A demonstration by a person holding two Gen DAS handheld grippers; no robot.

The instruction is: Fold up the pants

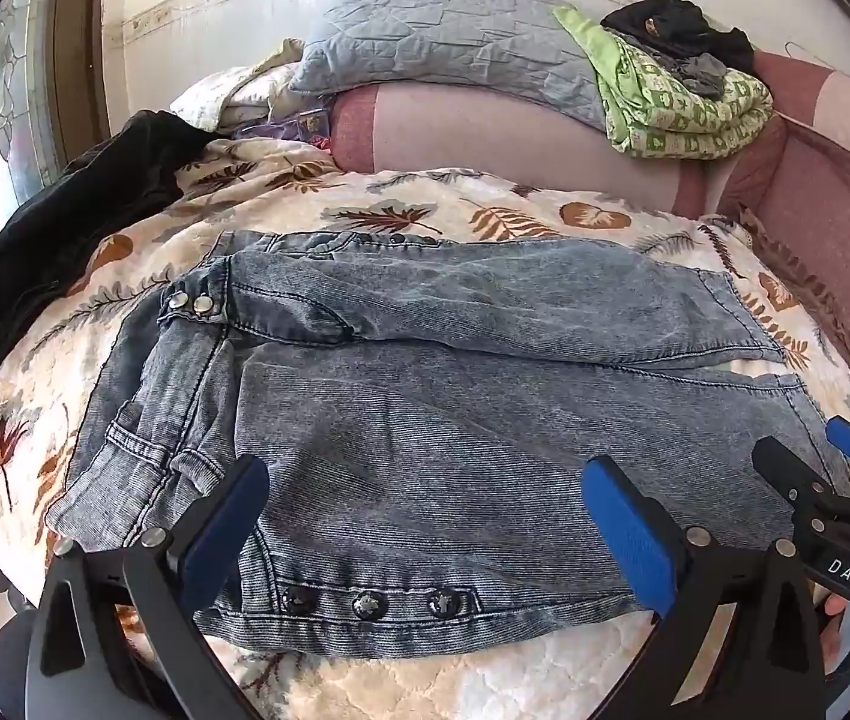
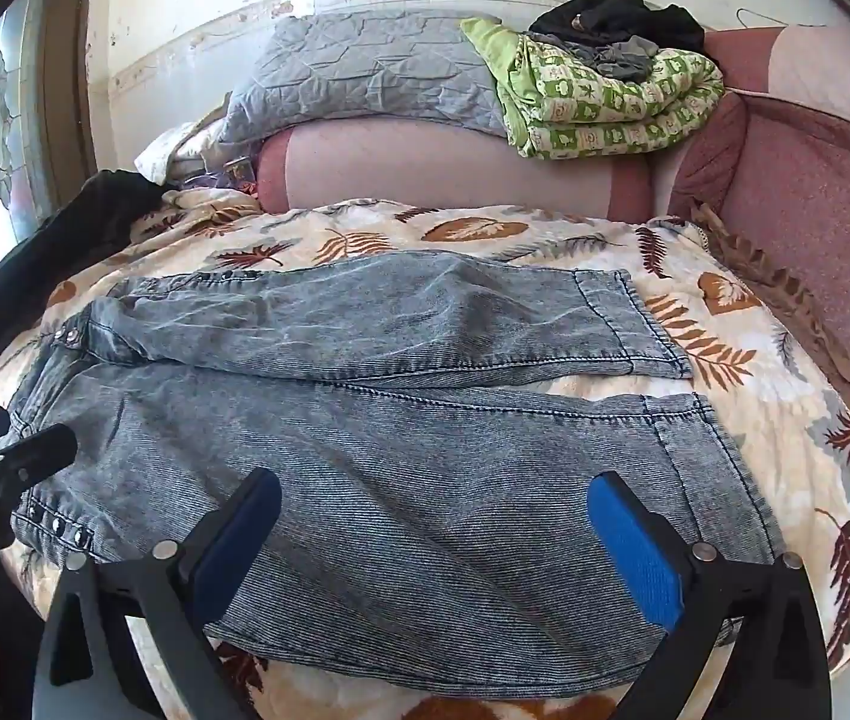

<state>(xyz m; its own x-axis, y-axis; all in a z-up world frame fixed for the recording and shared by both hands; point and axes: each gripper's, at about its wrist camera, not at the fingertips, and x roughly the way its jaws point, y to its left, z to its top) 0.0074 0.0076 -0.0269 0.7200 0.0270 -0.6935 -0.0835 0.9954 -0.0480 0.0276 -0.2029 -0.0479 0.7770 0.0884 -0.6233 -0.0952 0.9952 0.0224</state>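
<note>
At the far left you have a dark garment [image 1: 65, 222] draped over the edge of the bed [image 1: 485, 204], beside the patterned glass door [image 1: 5, 96]. Next comes the waistband of the pants [image 1: 425, 396], which lie flat across the leaf-print bedspread with the waist to the left and the two legs running out to the right, the far leg a little shorter in view than the near one. Your left tool [image 1: 425, 528] hovers over the near hip area, above the row of three studs [image 1: 368, 603], its blue pads wide apart with nothing between them. Your right tool [image 2: 434, 546] hangs over the near leg further right, toward the hem, jaws likewise spread wide and empty; whether either tool touches the denim is hard to tell from these angles. Behind, a grey quilted pillow [image 1: 443, 42] and a green patterned blanket [image 1: 683, 102] rest on the pink headboard cushion, with dark clothes [image 1: 677, 24] piled on the blanket.
</note>
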